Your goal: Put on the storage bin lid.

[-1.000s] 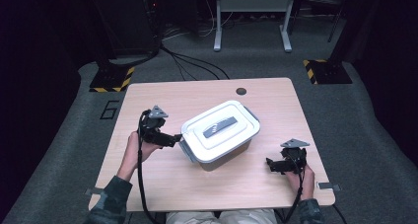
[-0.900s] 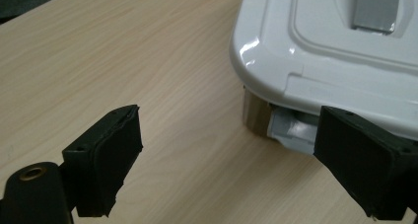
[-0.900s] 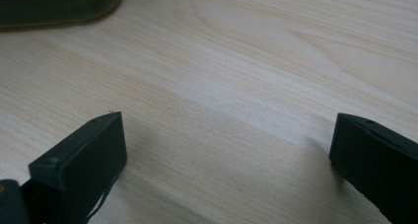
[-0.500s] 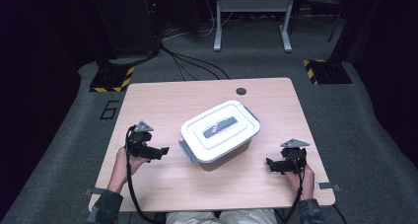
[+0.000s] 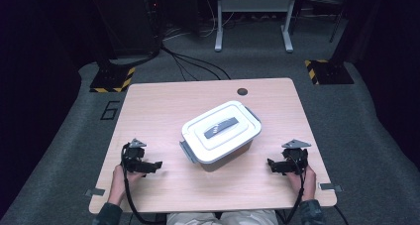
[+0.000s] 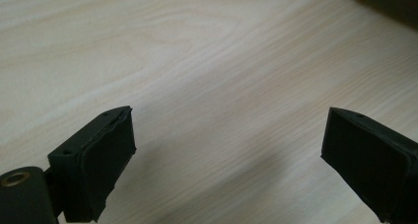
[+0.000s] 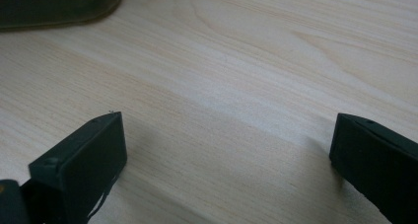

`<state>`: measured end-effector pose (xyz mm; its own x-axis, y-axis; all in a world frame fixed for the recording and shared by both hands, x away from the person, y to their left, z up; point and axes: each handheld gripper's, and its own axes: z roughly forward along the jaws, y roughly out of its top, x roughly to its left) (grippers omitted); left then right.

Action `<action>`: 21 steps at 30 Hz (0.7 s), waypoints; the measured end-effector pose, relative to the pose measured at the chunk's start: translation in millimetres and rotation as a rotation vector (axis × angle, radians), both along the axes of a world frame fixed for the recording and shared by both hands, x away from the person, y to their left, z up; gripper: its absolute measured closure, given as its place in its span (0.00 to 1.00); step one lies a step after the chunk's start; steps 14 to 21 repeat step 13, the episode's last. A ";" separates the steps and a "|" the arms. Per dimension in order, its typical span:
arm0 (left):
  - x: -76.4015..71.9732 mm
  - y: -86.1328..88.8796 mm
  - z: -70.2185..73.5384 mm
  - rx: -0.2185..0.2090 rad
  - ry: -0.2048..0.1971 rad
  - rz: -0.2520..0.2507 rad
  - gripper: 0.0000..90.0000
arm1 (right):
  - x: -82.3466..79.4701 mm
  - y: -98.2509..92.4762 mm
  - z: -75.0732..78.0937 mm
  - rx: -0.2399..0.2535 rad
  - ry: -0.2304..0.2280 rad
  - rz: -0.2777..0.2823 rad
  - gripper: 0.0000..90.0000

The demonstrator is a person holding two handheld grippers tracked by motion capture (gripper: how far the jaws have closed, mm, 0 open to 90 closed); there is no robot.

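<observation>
from above, i am seated at the near edge of a light wooden table (image 5: 163, 106), holding a black two-jaw gripper in each hand. at the table's centre sits a white lidded container (image 5: 220, 131), turned at a slant, with a grey handle (image 5: 221, 127) lying flat on its lid and a grey latch (image 5: 187, 150) on the end facing about 7 o'clock. my left gripper (image 5: 157, 164) rests near the table's 8 o'clock, its tips pointing toward 3 o'clock, apart from the container. my right gripper (image 5: 270, 164) rests near 4 o'clock, its tips pointing toward 9 o'clock, also apart from the container. a small dark round hole (image 5: 242, 91) lies in the tabletop near 12 o'clock, beyond the container. in the left gripper view, my left gripper's jaws are spread wide with nothing between them but bare wood grain, and a dark blurred shape sits at the top right corner. in the right gripper view, my right gripper's jaws are likewise spread wide over bare wood, with a dark blurred edge at the top left corner. cables (image 5: 193, 61) trail across the grey floor beyond the table.
</observation>
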<state>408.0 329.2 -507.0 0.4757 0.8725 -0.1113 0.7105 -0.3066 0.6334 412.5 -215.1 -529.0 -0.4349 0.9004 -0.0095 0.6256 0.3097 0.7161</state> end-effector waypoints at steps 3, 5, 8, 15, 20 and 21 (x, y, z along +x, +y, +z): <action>-3.8 6.6 -12.6 0.010 -0.033 0.026 0.05 | 0.0 0.0 0.0 0.001 0.000 0.000 0.00; -7.0 8.7 -14.9 0.017 -0.062 0.036 0.04 | 0.0 0.0 0.0 0.001 0.000 0.000 0.00; -10.6 8.8 -19.7 0.011 -0.108 0.062 0.03 | 0.0 0.1 0.1 0.001 0.000 0.000 0.00; -13.7 6.0 -23.6 0.051 -0.149 0.060 0.02 | 0.2 0.4 0.0 0.001 0.000 0.000 0.00; -13.7 6.0 -23.6 0.051 -0.149 0.060 0.02 | 0.2 0.4 0.0 0.001 0.000 0.000 0.00; -13.7 6.0 -23.6 0.051 -0.149 0.060 0.02 | 0.2 0.4 0.0 0.001 0.000 0.000 0.00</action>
